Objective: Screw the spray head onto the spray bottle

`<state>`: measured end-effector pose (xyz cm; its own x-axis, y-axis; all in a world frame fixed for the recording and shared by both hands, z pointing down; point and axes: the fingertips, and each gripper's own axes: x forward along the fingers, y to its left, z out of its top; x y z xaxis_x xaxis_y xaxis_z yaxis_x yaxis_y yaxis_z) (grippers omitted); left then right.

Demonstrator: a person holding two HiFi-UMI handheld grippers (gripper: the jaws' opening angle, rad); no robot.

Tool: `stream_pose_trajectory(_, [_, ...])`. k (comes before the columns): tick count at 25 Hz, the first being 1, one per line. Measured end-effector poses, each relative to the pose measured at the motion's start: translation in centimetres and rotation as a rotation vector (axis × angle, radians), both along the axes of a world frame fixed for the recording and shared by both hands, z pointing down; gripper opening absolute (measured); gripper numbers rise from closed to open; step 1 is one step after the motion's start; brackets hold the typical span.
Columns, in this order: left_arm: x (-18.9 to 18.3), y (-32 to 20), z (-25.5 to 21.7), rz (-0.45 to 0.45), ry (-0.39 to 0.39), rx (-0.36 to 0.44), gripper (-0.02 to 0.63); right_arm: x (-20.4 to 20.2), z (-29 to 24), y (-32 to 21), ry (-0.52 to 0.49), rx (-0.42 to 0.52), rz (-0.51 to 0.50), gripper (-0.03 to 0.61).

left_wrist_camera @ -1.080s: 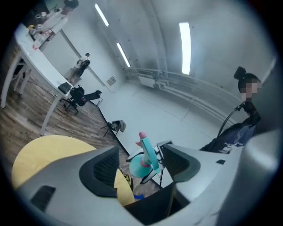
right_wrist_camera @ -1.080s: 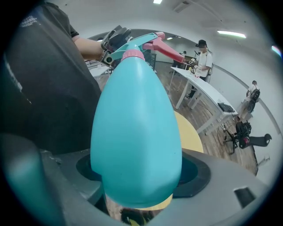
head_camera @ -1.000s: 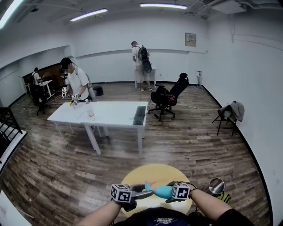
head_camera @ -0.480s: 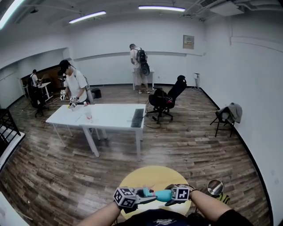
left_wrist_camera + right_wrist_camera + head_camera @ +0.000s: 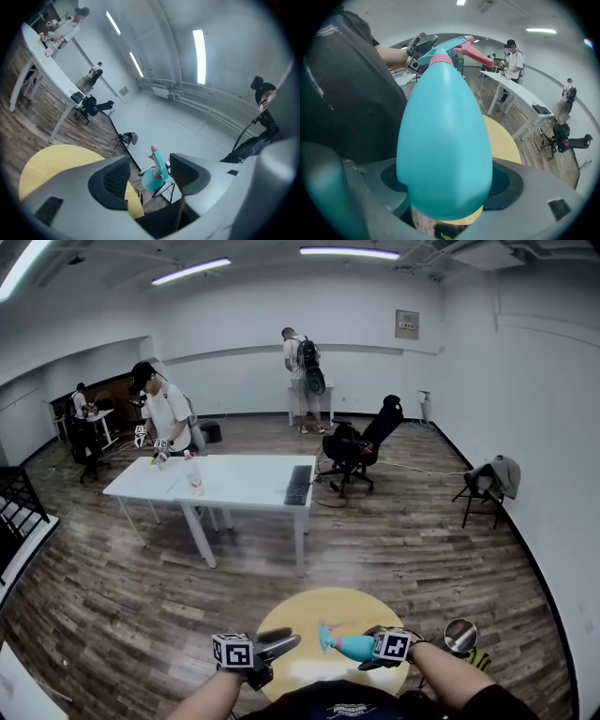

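Observation:
A teal spray bottle [image 5: 353, 646] lies level over the yellow round table [image 5: 309, 610], its pink-collared spray head [image 5: 324, 636] pointing left. My right gripper [image 5: 373, 652] is shut on the bottle's fat body [image 5: 443, 145], and the spray head [image 5: 457, 47] sits on its neck. My left gripper [image 5: 286, 645] stands open a short way left of the head, apart from it. Its jaws have just been opening and nothing is between them. In the left gripper view the bottle [image 5: 152, 178] and the spray head [image 5: 155, 157] show beyond the gap of that left gripper [image 5: 149, 174]. The left gripper [image 5: 418, 48] also shows beyond the nozzle.
A small round mirror-like object [image 5: 459, 635] stands right of the yellow table. Farther off are a long white table [image 5: 234, 479] with a person working at it, a black office chair [image 5: 361, 442], a folding chair [image 5: 486, 486] and people by the far wall.
My left gripper has pulled away to the left from the spray head, which it was at before, and its jaws stand wider. The right gripper and bottle have barely moved.

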<state>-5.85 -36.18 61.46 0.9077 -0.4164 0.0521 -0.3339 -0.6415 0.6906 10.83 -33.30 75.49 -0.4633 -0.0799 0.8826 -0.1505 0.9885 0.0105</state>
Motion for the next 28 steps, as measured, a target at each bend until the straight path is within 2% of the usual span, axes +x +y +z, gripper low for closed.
stream_pose_trajectory(2, [3.3,0.8,0.0,0.098,-0.066,0.034,0.299,-1.8,-0.6,0.1,0.002,0.028,-0.048,0.425])
stream_pose_trajectory(4, [6.5,1.9,-0.5,0.189,-0.124,0.108,0.298,-3.1,-0.9,0.5,0.022,0.045,-0.085,0.425])
stream_pose_trajectory(5, [7.7,2.5,-0.9,0.225,-0.145,0.155,0.225,-3.3,-1.0,0.8,0.034,0.050,-0.097,0.425])
stream_pose_trajectory(7, [9.1,3.6,-1.0,0.292,-0.221,0.240,0.218,-2.7,-0.9,1.2,0.045,0.053,-0.114,0.426])
stream_pose_trajectory(10, [10.0,5.4,0.8,0.420,-0.399,0.342,0.218,-1.3,-0.3,1.9,0.069,0.052,-0.151,0.426])
stream_pose_trajectory(12, [10.1,5.7,1.9,0.459,-0.452,0.373,0.218,-0.9,0.3,2.2,0.088,0.043,-0.154,0.426])
stream_pose_trajectory(13, [10.1,5.7,2.0,0.457,-0.453,0.369,0.218,-0.9,0.4,2.3,0.086,0.036,-0.149,0.426])
stream_pose_trajectory(15, [9.9,5.2,1.6,0.409,-0.393,0.305,0.218,-1.3,-0.2,2.4,0.057,0.017,-0.133,0.426])
stream_pose_trajectory(18, [8.7,3.8,0.3,0.286,-0.229,0.188,0.233,-2.2,-1.2,1.8,-0.003,0.004,-0.102,0.426])
stream_pose_trajectory(20, [6.4,2.6,-0.7,0.183,-0.098,0.129,0.311,-2.1,-1.1,1.3,-0.022,0.002,-0.066,0.426])
stream_pose_trajectory(22, [3.2,1.3,-1.3,0.078,0.007,0.073,0.346,-1.2,-0.7,0.9,-0.025,-0.006,-0.024,0.426])
stream_pose_trajectory(23, [1.7,0.8,-1.3,0.038,0.024,0.054,0.348,-0.7,-0.5,0.9,-0.022,-0.010,-0.010,0.426])
stream_pose_trajectory(25, [0.2,0.3,-0.7,0.010,0.003,0.034,0.348,-0.2,-0.5,0.7,-0.015,-0.011,-0.003,0.426])
stream_pose_trajectory(28, [2.6,1.1,-0.1,0.108,-0.051,0.029,0.348,-1.7,-0.9,0.4,-0.003,0.022,-0.046,0.425])
